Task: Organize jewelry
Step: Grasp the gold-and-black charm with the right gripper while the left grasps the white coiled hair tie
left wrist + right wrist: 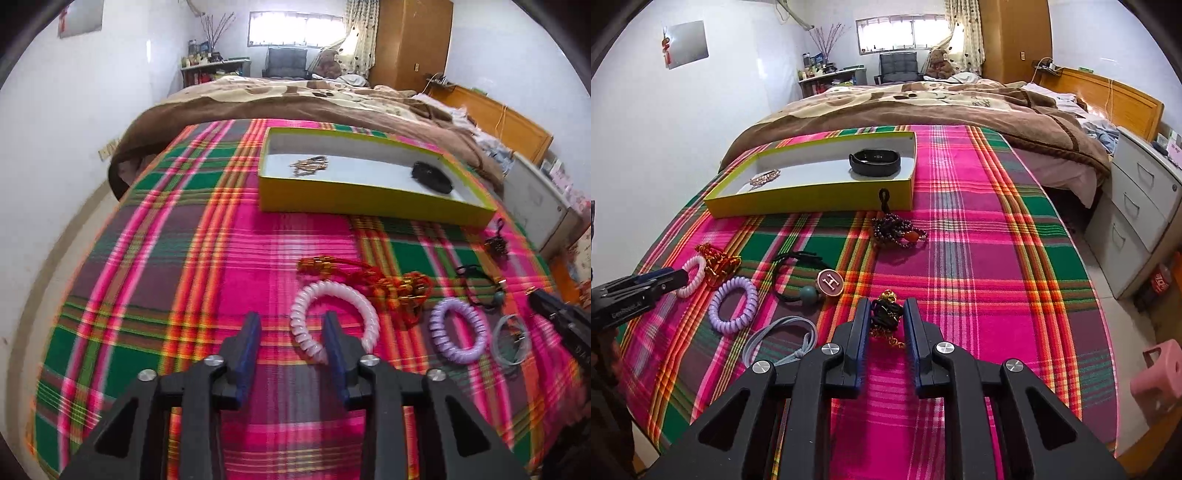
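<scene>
The right gripper had its jaws pinched on a black and gold tangle of jewelry resting on the plaid cloth. The left gripper stood with jaws spread, one finger inside the white coil hair tie, none pressing it. A lilac coil hair tie lay just beside. Bare cloth stretched wide to the right, up to the bed's edge. The yellow box sat beyond, holding a black band.

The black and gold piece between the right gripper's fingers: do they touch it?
Touching. The right wrist view shows both fingers pressed on the black and gold piece.
</scene>
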Demonstrator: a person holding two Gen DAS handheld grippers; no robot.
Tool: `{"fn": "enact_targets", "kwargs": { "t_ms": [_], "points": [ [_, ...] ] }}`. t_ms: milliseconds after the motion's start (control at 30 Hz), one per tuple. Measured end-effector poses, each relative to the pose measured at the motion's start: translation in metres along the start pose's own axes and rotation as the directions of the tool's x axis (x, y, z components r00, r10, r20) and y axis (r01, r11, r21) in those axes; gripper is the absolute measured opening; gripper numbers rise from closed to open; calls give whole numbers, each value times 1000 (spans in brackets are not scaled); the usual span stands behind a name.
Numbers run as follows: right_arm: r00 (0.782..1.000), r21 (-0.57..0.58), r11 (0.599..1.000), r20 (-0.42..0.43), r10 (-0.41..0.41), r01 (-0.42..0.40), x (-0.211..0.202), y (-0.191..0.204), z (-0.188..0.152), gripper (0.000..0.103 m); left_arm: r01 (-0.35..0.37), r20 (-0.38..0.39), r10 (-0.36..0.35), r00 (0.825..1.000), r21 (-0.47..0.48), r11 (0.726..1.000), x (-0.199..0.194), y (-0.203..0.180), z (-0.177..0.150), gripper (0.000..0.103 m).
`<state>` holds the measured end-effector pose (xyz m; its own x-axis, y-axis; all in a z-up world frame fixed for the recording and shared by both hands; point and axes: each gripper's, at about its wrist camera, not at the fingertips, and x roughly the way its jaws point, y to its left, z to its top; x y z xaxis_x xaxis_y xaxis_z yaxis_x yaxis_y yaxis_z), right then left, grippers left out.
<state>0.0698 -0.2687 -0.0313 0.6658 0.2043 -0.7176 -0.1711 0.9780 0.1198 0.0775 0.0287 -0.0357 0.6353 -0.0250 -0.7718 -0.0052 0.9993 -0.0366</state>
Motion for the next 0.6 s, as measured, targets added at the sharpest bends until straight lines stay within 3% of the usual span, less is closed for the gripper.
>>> {"fn": "enact_targets", "kwargs": {
  "t_ms": [200,400,500,600],
  "points": [
    [1000,0,1000,4,12,-12,-1,3,1,18,-27,-12,27,1000,29,999,-1,1,0,29],
    [1000,-13,1000,14,16,-16,-4,9,2,18,-9,-5,9,1000,75,997,-2,-8,-3,29],
    [1000,-13,1000,20,15,-15,-7,10,2,18,-18,-2,18,1000,65,998,-2,-6,-2,12],
    [1000,-13,1000,24,17,-17,-8,11,2,18,-18,5,18,1000,65,998,-3,-5,-3,10]
  ]
}}
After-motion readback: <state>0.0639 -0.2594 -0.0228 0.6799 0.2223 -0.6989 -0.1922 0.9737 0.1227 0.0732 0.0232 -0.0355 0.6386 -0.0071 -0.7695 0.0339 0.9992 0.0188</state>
